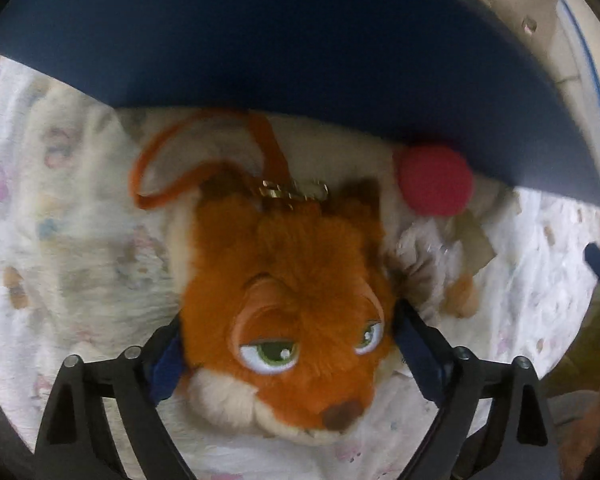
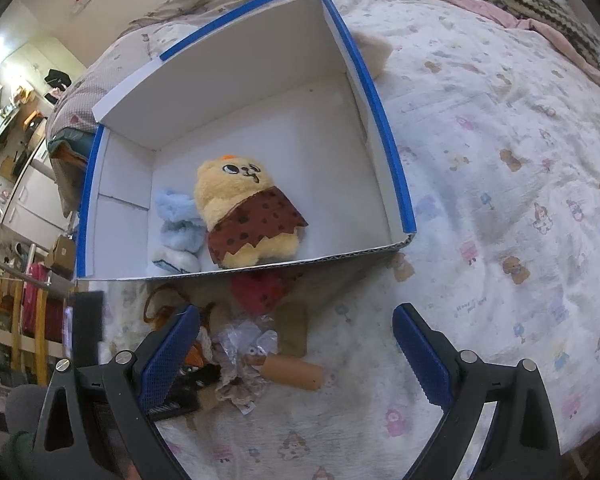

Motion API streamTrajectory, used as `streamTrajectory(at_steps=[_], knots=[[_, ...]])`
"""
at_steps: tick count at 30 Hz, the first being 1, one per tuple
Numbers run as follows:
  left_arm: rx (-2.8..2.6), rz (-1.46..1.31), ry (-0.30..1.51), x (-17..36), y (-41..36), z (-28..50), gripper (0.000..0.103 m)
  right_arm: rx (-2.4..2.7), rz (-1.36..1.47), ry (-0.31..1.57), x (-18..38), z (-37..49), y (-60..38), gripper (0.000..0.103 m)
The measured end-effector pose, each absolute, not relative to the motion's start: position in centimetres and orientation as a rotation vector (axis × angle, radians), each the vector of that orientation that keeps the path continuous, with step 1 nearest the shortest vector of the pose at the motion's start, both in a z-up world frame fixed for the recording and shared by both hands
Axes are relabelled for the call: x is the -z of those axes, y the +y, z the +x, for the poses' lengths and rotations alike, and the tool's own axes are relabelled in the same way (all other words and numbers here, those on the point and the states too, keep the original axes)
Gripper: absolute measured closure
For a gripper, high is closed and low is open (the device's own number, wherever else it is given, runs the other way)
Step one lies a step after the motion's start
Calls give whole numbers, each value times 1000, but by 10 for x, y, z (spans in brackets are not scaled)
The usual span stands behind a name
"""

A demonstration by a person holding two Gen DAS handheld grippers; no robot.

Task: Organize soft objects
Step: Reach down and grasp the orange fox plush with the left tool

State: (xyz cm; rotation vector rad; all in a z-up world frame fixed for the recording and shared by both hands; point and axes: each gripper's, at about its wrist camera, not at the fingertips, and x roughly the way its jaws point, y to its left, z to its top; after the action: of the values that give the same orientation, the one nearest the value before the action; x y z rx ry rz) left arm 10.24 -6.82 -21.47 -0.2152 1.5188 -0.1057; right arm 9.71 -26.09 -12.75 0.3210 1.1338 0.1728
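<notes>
An orange fox plush head [image 1: 296,300] with green eyes, a gold clasp and an orange strap lies on the patterned bedsheet. My left gripper [image 1: 290,356] has its blue pads on both sides of the fox head, closed on it. A red plush ball [image 1: 434,180] lies behind it by the dark blue box wall [image 1: 300,40]. My right gripper [image 2: 296,344] is open and empty above the bed, in front of the white box [image 2: 380,112] with blue-taped rims. Inside lie a yellow plush in a brown spotted cape [image 2: 244,208] and a light blue plush [image 2: 178,224].
In the right wrist view, a red plush [image 2: 260,288], crinkled plastic wrap [image 2: 240,344] and a tan cylinder-shaped toy [image 2: 292,372] lie on the sheet [image 2: 500,200] before the box. A tan plush [image 2: 374,52] sits behind the box's right wall. Room furniture is far left.
</notes>
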Motion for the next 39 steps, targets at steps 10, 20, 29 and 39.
streamTrajectory(at_steps=[10, 20, 29, 39], knots=[[143, -153, 1498, 204, -67, 88, 26, -200, 309, 1155, 131, 100, -254, 0], [-2, -106, 1479, 185, -28, 79, 25, -255, 415, 1362, 171, 100, -250, 20], [-31, -74, 1502, 205, -40, 106, 18, -228, 475, 1525, 212, 102, -247, 53], [-25, -52, 1480, 207, -40, 113, 25, -221, 433, 1565, 230, 107, -226, 53]])
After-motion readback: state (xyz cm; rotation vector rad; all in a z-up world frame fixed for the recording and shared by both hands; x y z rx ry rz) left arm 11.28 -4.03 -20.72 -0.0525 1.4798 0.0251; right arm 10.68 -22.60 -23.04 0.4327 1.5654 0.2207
